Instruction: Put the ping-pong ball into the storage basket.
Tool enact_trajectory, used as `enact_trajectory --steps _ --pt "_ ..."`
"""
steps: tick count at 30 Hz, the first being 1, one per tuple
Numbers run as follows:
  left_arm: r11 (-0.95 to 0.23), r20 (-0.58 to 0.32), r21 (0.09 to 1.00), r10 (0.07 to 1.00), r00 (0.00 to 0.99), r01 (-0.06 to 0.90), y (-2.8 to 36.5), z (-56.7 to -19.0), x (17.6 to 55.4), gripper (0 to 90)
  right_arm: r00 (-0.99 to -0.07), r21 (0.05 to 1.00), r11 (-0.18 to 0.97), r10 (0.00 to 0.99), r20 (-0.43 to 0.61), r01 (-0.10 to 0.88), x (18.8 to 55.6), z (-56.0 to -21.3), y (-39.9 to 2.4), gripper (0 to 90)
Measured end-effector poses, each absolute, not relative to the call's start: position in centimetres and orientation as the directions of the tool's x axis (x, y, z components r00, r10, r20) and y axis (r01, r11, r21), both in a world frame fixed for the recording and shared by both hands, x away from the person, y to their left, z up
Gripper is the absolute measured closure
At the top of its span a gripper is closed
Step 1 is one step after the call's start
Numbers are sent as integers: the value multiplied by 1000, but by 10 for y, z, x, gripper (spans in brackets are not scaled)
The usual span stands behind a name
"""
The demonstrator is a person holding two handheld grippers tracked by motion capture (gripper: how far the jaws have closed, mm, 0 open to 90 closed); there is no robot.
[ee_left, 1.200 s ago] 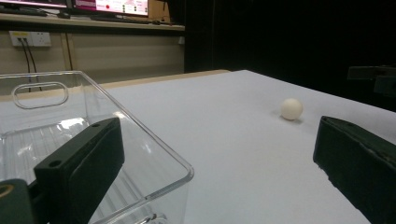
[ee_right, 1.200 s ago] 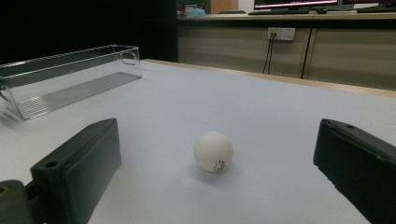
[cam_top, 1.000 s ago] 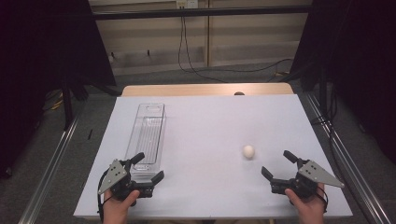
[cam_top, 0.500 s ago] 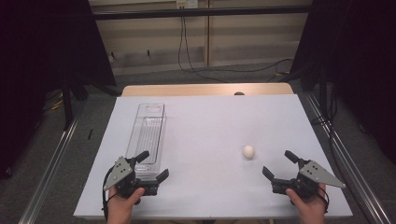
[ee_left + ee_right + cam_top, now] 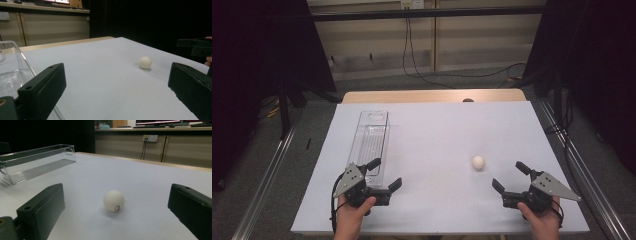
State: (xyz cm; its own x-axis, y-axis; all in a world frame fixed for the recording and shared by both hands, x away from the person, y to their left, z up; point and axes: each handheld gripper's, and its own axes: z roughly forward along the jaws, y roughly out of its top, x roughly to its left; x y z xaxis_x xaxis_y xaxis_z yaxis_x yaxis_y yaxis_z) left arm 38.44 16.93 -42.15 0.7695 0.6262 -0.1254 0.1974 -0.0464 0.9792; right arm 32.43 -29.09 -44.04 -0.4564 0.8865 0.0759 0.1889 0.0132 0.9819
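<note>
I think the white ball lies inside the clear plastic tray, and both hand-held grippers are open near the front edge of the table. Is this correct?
Not quite. The white ball lies on the bare white table, well apart from the clear plastic tray, as the high view shows. The rest holds: the left hand-held gripper and the right hand-held gripper are open near the front edge.

Ball (image 5: 478,162) right of tray (image 5: 371,140) on table (image 5: 437,125); grippers near front edge, apart.
</note>
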Motion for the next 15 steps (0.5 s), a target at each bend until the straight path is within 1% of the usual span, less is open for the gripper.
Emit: enact_trajectory --steps 1,2,3,8,15 --pt "-27 -148 977 631 761 212 167 -421 384 17 -457 982 13 886 76 190 324 -440 -291 5" --pt "-29 -140 979 622 770 201 166 -421 386 17 -457 982 13 886 76 190 324 -440 -291 5" --pt "-55 -123 978 621 774 200 166 -421 386 17 -458 982 12 886 77 189 324 -440 -291 5" --pt "-41 -132 979 612 780 198 156 -419 389 17 -458 982 14 886 74 186 324 -440 -292 5" --pt "-52 -137 976 609 781 211 145 -420 392 17 -454 983 13 888 74 186 324 -440 -292 5"
